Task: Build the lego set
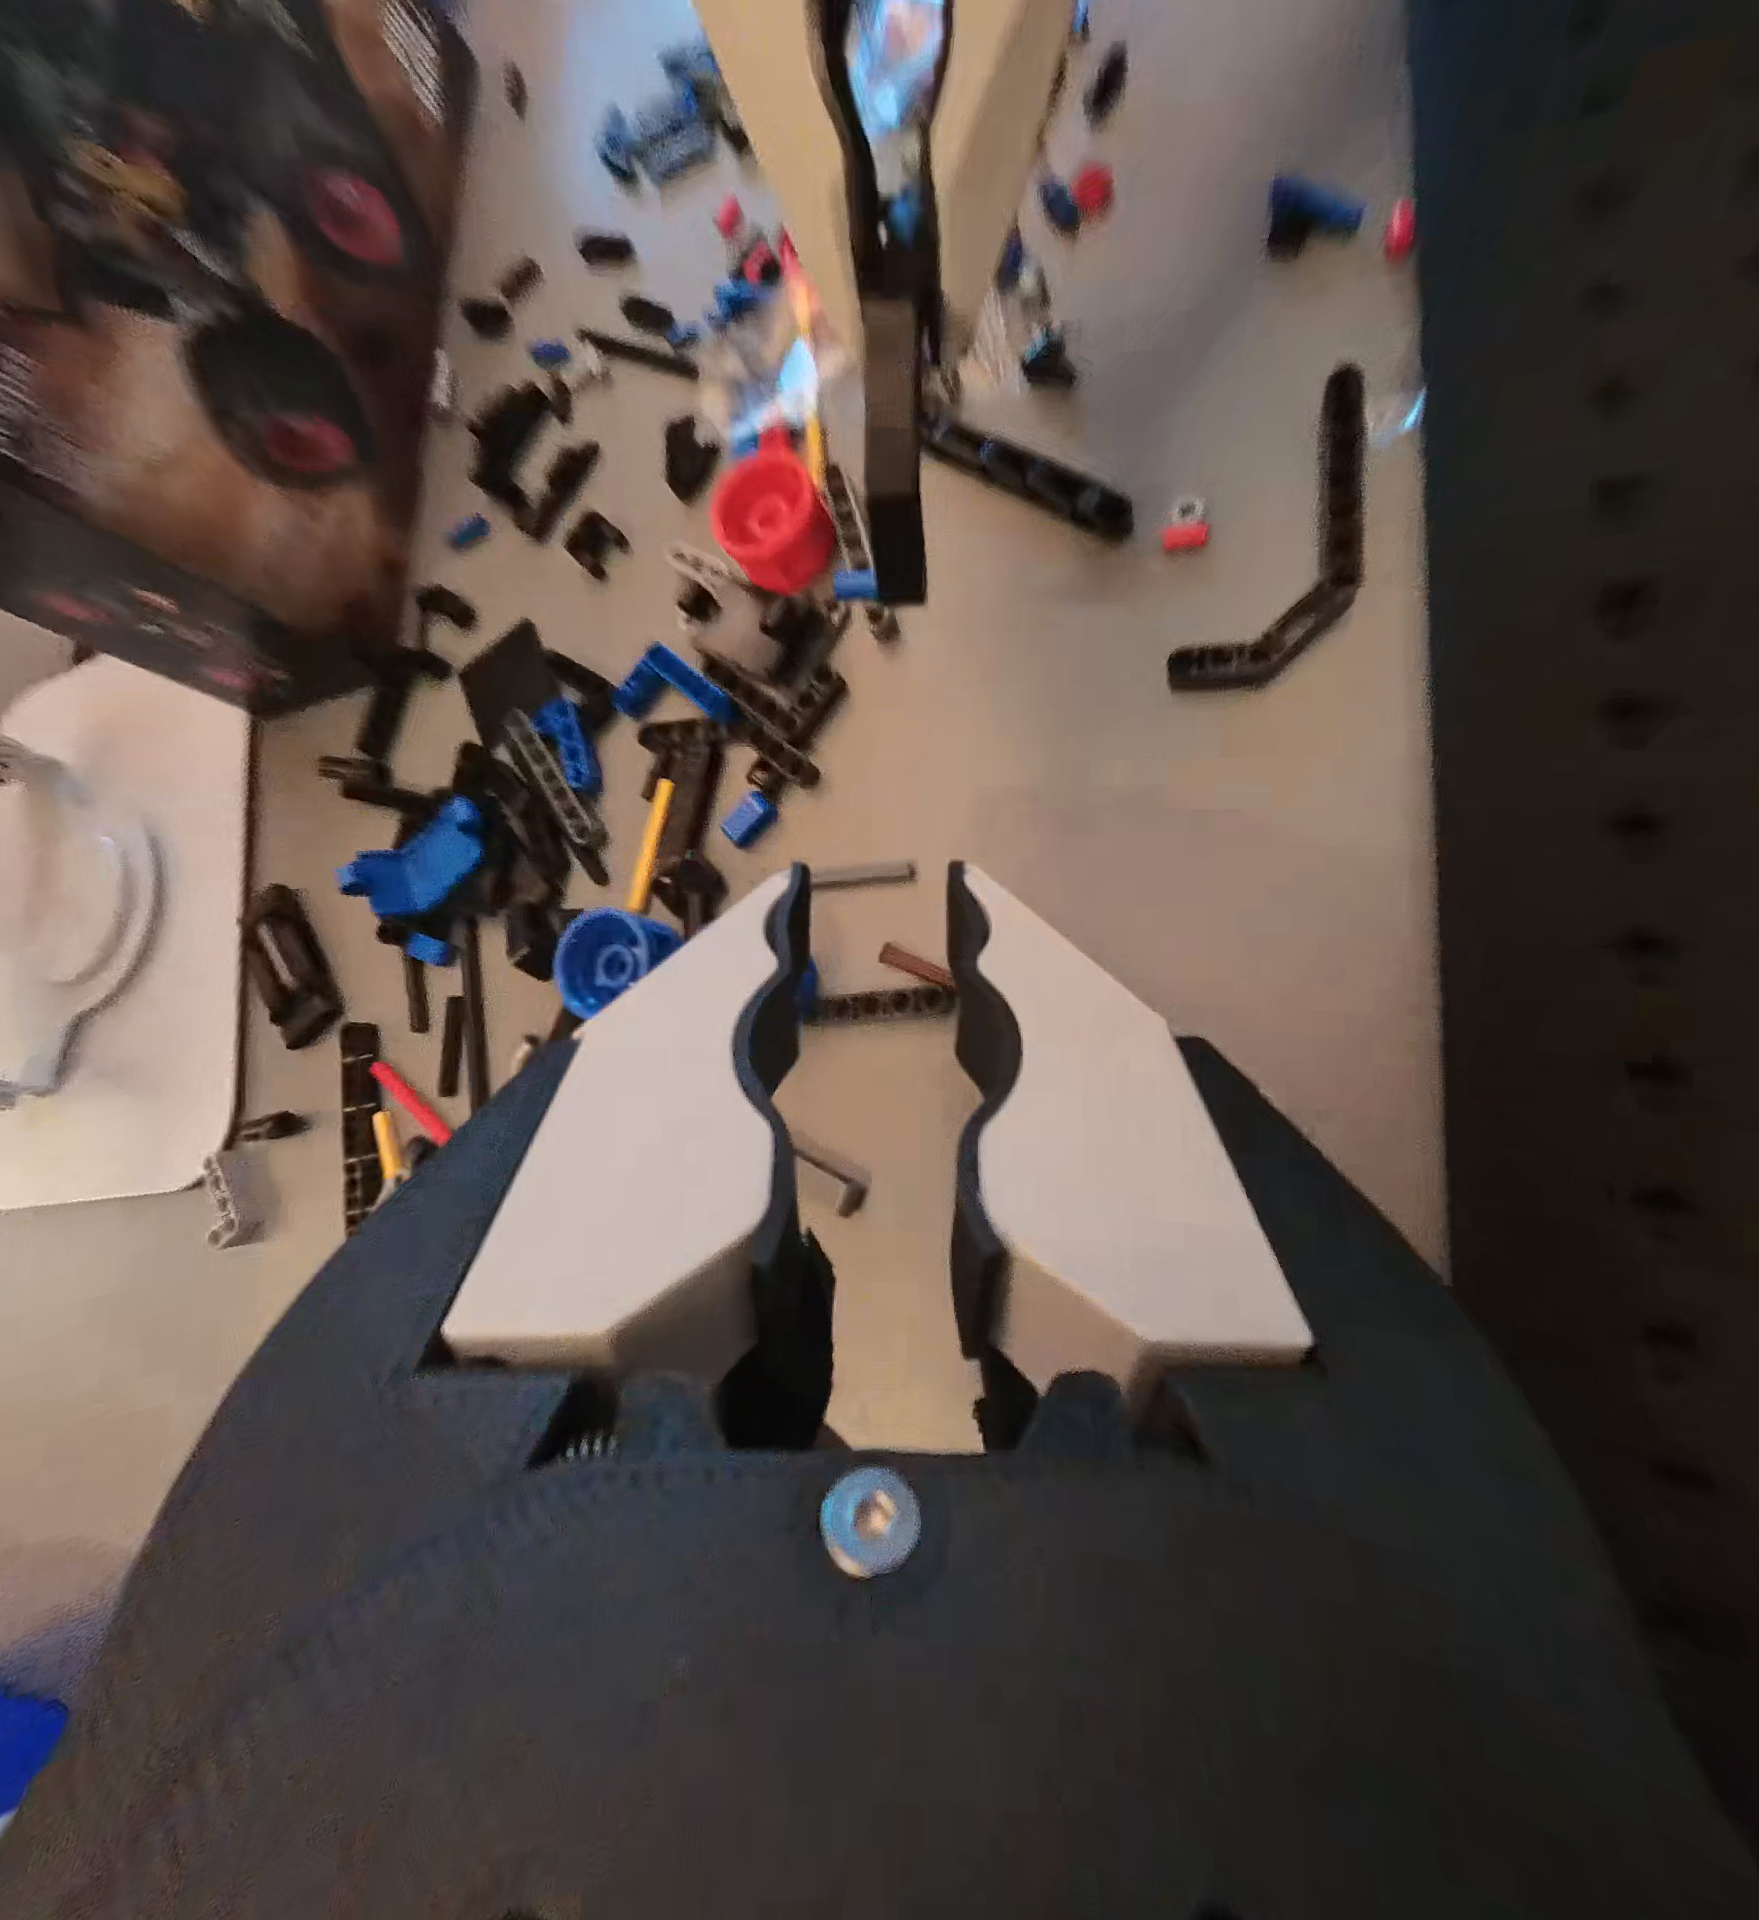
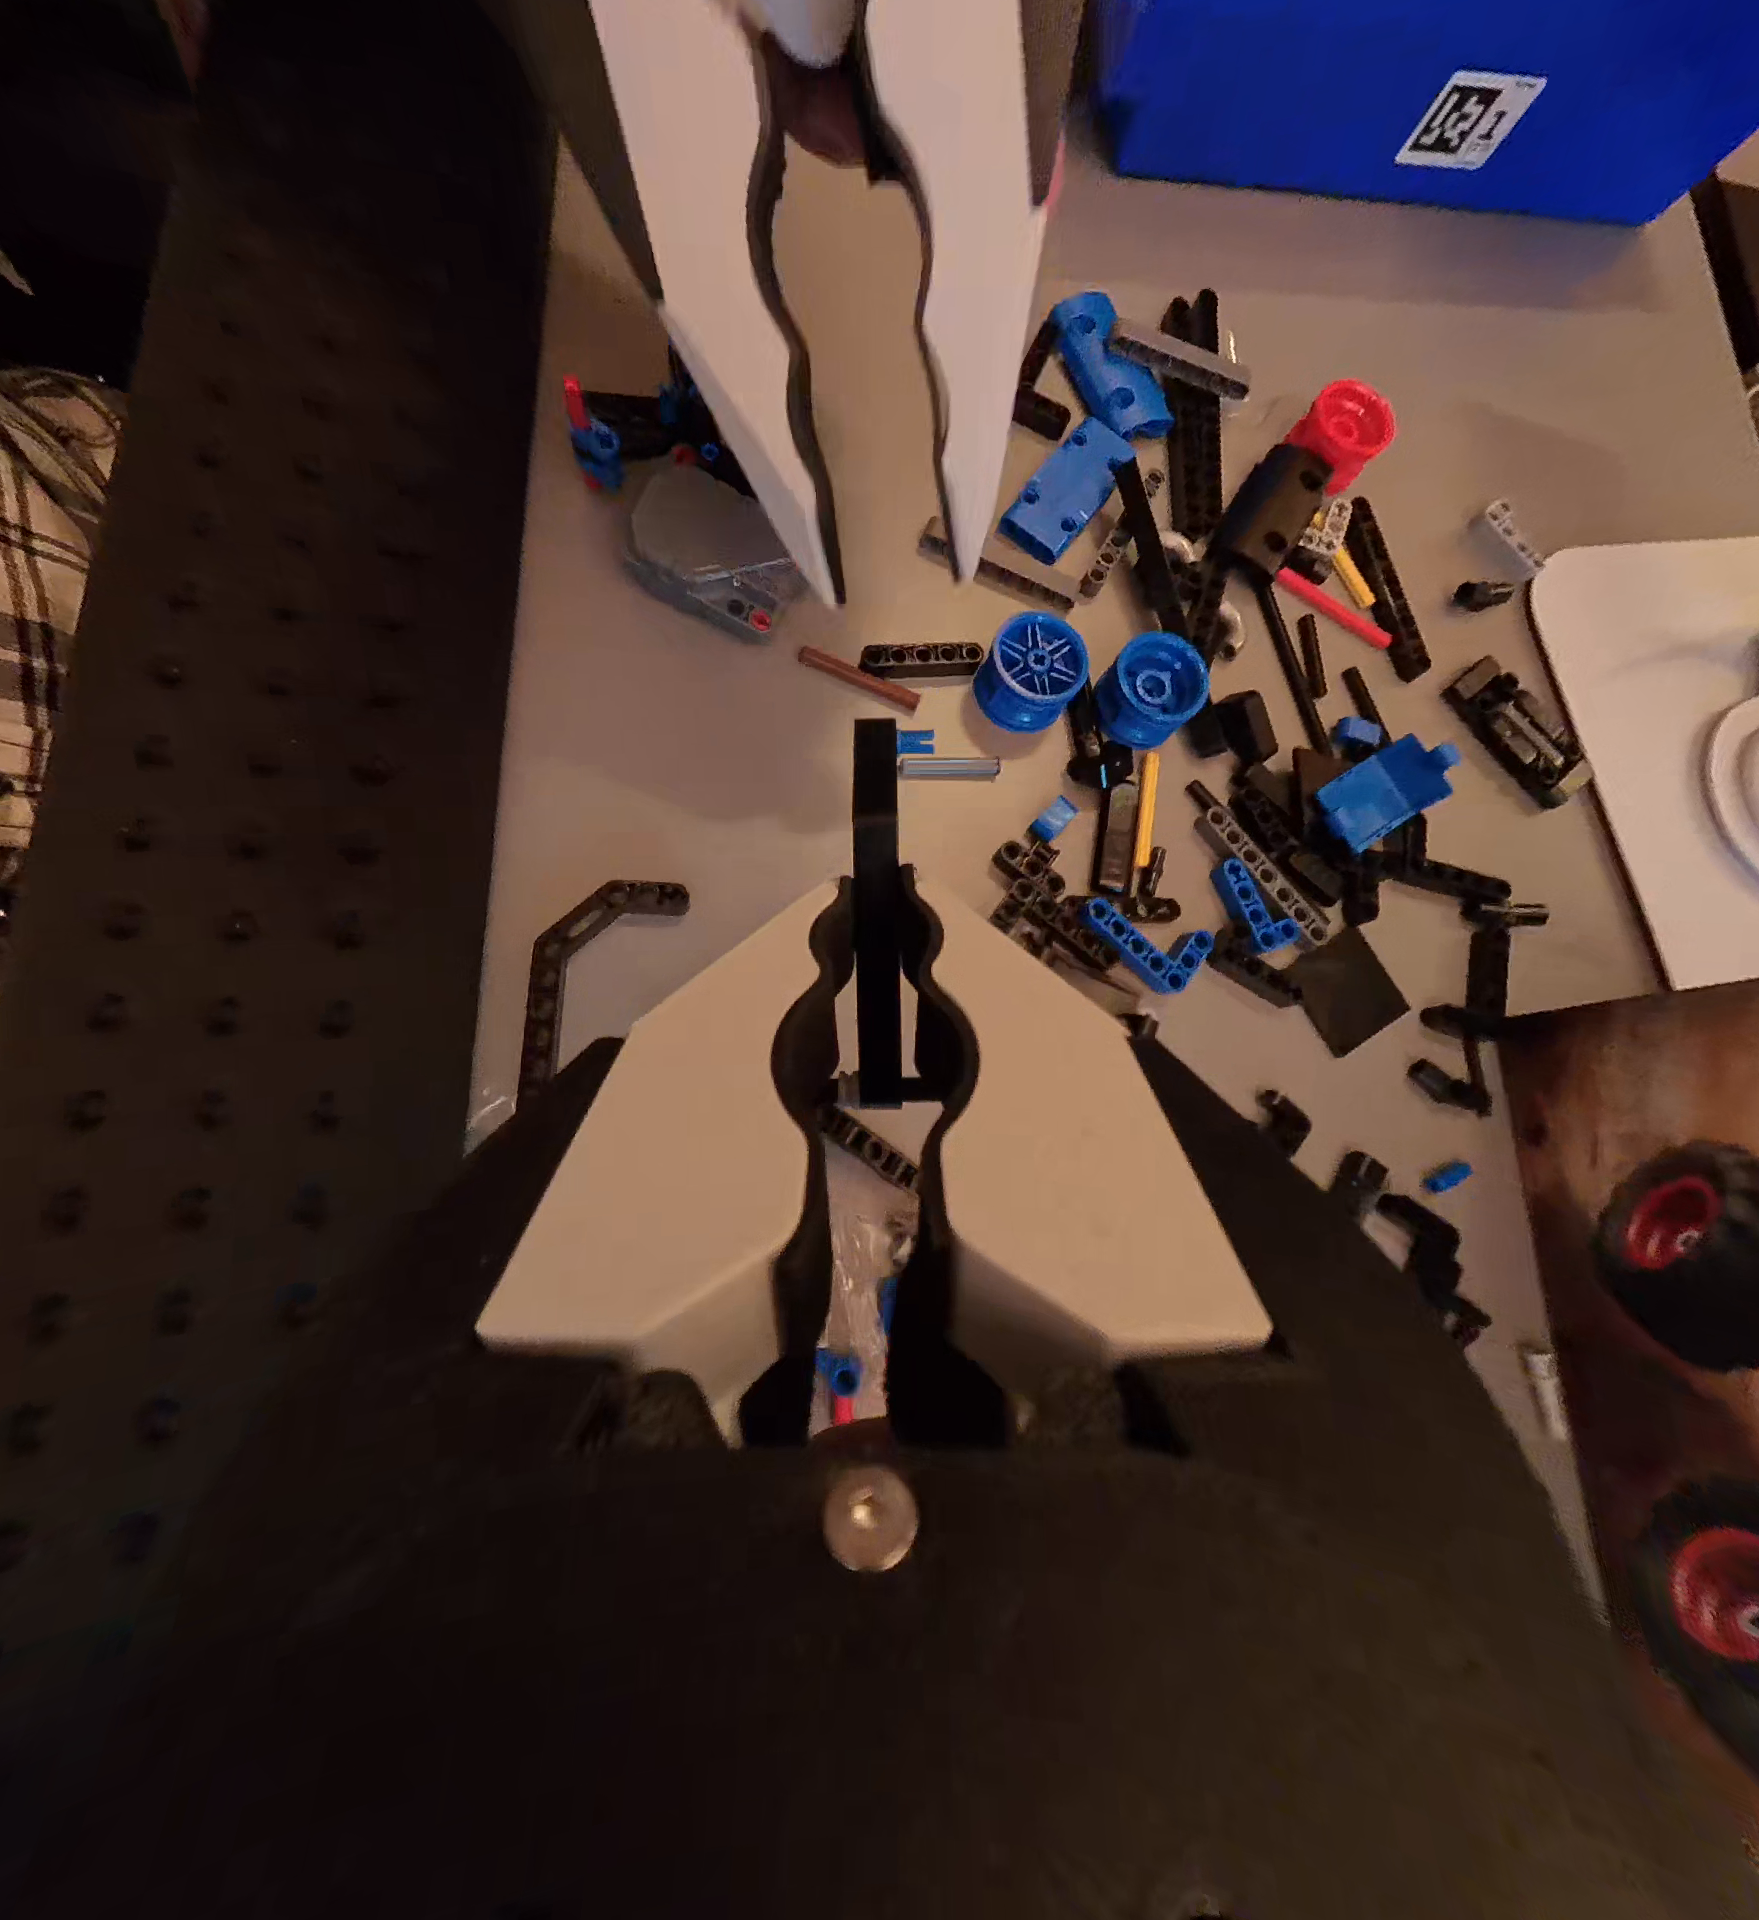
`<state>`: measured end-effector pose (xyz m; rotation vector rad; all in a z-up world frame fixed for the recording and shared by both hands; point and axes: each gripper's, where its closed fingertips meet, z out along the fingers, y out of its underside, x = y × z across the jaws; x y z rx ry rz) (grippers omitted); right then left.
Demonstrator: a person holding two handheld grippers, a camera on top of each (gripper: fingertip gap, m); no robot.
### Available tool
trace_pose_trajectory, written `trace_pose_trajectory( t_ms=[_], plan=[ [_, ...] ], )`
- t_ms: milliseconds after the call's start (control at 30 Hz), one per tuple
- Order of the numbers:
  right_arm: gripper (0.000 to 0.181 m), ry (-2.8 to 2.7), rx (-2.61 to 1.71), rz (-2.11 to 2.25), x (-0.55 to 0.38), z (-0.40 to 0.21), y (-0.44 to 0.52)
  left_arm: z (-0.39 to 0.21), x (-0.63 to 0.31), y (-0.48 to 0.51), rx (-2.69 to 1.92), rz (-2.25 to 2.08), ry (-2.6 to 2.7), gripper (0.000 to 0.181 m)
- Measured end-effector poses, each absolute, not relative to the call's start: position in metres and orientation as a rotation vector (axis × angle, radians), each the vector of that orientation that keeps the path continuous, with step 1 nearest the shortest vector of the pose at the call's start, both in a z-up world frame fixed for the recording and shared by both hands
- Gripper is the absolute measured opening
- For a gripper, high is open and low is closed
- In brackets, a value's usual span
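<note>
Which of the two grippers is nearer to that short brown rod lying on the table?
Left. The left gripper hangs just above the short brown rod, its open fingertips beside it. The right gripper, shut on a long black piece, sits farther back.

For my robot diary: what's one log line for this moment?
left gripper: open, empty | right gripper: shut on long black plastic beam | loose pieces on beige table

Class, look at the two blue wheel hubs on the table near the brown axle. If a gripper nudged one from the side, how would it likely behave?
The blue hubs look like rigid moulded plastic, so probably stiff and light. They appear to lie tilted on their round sides, so a nudge would likely send one rolling. Loose pieces crowd their right side, so it may bump those and stop.
</note>
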<state>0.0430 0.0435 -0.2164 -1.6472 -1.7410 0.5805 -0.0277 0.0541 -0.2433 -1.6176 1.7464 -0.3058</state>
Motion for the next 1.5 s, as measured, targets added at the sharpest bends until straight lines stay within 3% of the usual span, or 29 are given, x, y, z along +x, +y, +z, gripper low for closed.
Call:
trace_pose_trajectory(
  t_ms=[500,900,1100,1300,1500],
  plan=[
    [0.005,-1.624,-1.665,0.693,0.055,-0.236,0.051,-0.288,-0.019,0.087,-1.755,-0.293,1.946,0.03],
    [0.005,-1.618,-1.651,0.719,0.052,-0.238,0.051,-0.297,-0.014,0.078,-1.709,-0.385,2.003,0.0],
    [0.005,-1.612,-1.652,0.725,0.053,-0.238,0.051,-0.297,-0.012,0.073,-1.693,-0.398,2.02,0.0],
    [0.005,-1.605,-1.653,0.732,0.055,-0.238,0.051,-0.285,-0.018,0.08,-1.69,-0.432,1.972,0.016],
    [0.005,-1.571,-1.633,0.731,0.055,-0.232,0.054,-0.282,-0.019,0.085,-1.676,-0.4,1.963,0.018]
  ],
)
